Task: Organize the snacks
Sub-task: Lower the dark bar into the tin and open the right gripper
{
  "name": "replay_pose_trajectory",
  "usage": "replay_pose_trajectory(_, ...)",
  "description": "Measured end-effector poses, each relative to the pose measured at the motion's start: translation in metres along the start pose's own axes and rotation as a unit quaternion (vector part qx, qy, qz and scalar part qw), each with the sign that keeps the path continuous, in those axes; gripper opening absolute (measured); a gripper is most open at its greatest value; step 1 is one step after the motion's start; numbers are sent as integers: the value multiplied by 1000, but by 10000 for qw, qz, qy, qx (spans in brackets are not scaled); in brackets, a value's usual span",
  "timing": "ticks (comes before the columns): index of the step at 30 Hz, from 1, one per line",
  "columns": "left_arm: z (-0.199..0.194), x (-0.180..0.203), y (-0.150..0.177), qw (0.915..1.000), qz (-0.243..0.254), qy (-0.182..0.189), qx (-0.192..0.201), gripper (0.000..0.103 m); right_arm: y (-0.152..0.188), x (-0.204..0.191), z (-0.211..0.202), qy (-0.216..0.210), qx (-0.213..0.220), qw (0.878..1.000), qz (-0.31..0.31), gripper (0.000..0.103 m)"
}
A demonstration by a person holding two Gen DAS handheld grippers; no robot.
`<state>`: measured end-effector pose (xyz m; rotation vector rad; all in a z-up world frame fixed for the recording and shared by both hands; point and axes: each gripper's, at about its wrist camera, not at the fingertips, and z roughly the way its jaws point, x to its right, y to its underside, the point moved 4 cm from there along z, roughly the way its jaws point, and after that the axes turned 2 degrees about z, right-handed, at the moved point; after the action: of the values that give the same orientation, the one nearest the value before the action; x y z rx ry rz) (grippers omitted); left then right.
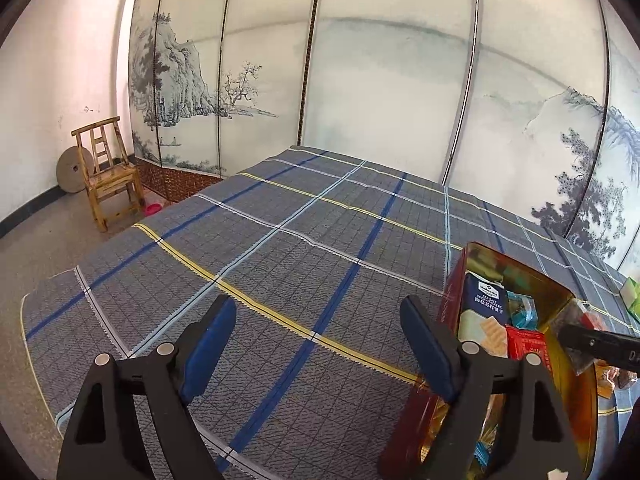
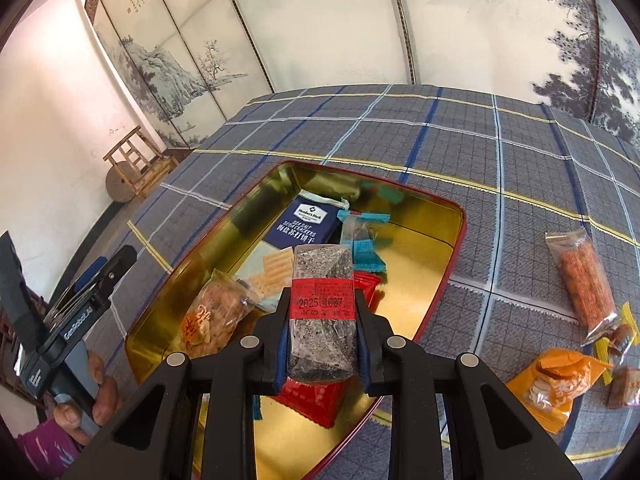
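A red tin with a gold inside (image 2: pixel 424 256) sits on the plaid cloth and holds several snack packs, among them a navy cracker pack (image 2: pixel 303 222). My right gripper (image 2: pixel 322 312) is shut on a clear pack of dark snack with a red band (image 2: pixel 322 280), held over the tin. My left gripper (image 1: pixel 320 316) is open and empty, just left of the tin (image 1: pixel 452 296); it also shows at the left of the right wrist view (image 2: pixel 108 268). Loose snacks lie right of the tin: a long orange-brown pack (image 2: pixel 584 280) and an orange pack (image 2: pixel 554 380).
The plaid cloth (image 1: pixel 280 240) covers the whole table. A painted folding screen (image 1: pixel 380 80) stands behind it. A wooden chair (image 1: pixel 110 172) stands on the floor at the far left. A green item (image 1: pixel 632 294) lies at the right edge.
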<state>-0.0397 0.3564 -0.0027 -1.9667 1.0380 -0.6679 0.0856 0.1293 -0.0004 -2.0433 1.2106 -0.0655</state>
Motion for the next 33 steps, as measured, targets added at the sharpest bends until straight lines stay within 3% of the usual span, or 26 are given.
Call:
replay_pose_trajectory(14,1,2,0,10000,21,65,16,84,-32,30,24,575,74,9975,410,27)
replay_pose_trajectory(33,2,6,0,9999,48,84,36,87,-36,33,29,651,126,9964,535,29)
